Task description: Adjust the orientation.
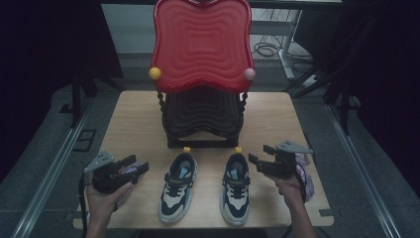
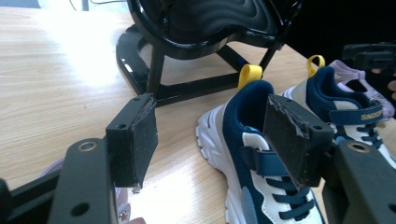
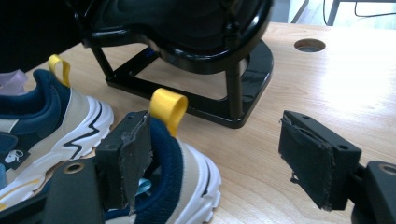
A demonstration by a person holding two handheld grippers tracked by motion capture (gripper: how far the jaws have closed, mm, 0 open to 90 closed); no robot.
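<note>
From above I see a pair of navy, cream and white children's trainers with yellow heel loops side by side on the pale wooden table (image 1: pixel 133 124), toes toward me: the left trainer (image 1: pixel 178 187) and the right trainer (image 1: pixel 236 188), a small gap between them. Just behind their heels stands a two-tier rack (image 1: pixel 202 74) with a glossy red wavy top shelf and a black lower shelf. My left gripper (image 1: pixel 141 164) hangs left of the pair, jaws apart and empty, above a lilac shoe (image 1: pixel 127 173). My right gripper (image 1: pixel 259 154) sits right of the pair, jaws likewise spread, beside another lilac shoe (image 1: pixel 303 174).
</note>
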